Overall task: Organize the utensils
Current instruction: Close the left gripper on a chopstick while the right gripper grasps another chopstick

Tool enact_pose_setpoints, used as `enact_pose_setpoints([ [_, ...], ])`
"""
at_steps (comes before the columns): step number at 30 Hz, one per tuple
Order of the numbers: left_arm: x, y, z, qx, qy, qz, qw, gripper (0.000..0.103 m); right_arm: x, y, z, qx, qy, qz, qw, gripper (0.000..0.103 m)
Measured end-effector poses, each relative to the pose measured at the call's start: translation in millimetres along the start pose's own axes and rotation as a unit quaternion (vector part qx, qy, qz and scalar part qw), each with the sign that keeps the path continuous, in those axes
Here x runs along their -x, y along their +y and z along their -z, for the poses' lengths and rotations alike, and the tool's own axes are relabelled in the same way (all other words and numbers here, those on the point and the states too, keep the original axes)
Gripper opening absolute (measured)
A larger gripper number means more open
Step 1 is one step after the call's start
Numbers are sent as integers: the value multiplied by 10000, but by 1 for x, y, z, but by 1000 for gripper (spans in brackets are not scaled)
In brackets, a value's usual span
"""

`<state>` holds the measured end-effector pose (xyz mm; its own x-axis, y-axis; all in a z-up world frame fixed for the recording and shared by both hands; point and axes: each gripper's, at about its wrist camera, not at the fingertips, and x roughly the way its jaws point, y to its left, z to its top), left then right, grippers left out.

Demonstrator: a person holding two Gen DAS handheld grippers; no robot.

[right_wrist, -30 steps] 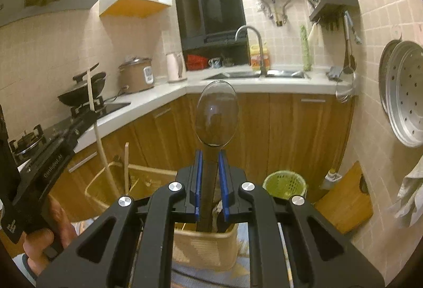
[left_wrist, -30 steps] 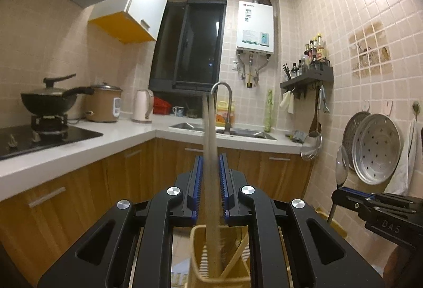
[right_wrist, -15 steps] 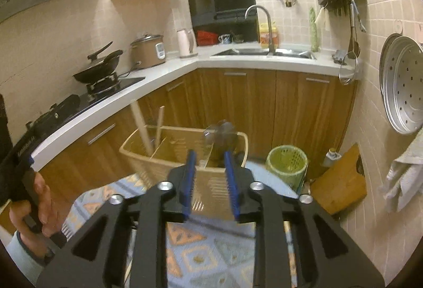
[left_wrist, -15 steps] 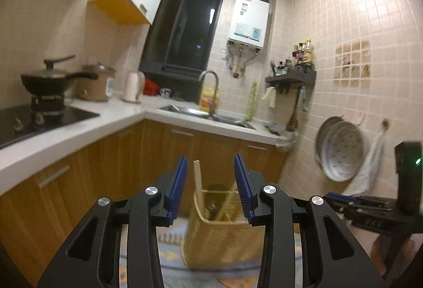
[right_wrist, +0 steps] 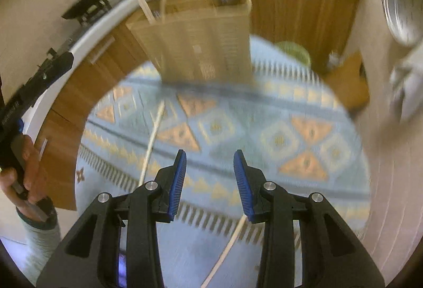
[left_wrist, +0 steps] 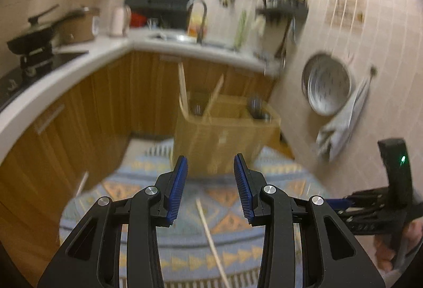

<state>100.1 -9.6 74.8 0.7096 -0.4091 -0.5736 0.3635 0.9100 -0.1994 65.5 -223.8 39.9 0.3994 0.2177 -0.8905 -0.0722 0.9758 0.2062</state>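
Left gripper (left_wrist: 210, 187) spread, nothing between pads. Right gripper (right_wrist: 209, 182) likewise spread, empty. Utensil basket (left_wrist: 224, 134) at 12 o'clock; chopstick (right_wrist: 152, 145) lying on rug (right_wrist: 277, 129).

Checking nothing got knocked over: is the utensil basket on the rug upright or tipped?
Upright: the utensil basket stands on the rug, chopsticks poking from its top.

My left wrist camera looks forward and downward along my fingers, across the patterned rug (left_wrist: 224, 195) to the beige basket (left_wrist: 224, 134) near the cabinets, with the counter and sink wall behind. My right wrist camera tilts more steeply at the floor, so the rug (right_wrist: 264, 129) fills it. Both share the basket (right_wrist: 201, 45), rug and cabinets; each glimpses the other handle at its edge.
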Motion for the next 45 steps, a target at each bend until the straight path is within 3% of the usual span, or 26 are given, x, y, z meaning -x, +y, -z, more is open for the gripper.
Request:
enact_pose_setpoints([
  [6, -43, 1, 33, 9, 1164, 317, 9927, 35, -35, -21, 29, -276, 882, 91, 9957, 34],
  [14, -77, 1, 60, -5, 1888, 450, 9810, 35, -65, -32, 51, -373, 1318, 256, 9902, 28],
  [21, -97, -6, 71, -191, 2147, 281, 9761, 35, -68, -25, 59, -235, 1320, 504, 9897, 22],
  [26, -104, -5, 73, -203, 2240, 263, 9740, 35, -67, -21, 61, -117, 1341, 591, 9891, 7],
  [31, -108, -3, 73, -164, 2269, 303, 9733, 35, -69, -13, 62, -63, 1268, 545, 9904, 5],
  [38, -117, 5, 75, 161, 2460, 640, 9670, 35, -66, -10, 42, -114, 950, 468, 9943, 5],
  [45, -123, 6, 76, 87, 2549, 296, 9665, 35, -75, -19, 30, -164, 1021, 358, 9940, 5],
])
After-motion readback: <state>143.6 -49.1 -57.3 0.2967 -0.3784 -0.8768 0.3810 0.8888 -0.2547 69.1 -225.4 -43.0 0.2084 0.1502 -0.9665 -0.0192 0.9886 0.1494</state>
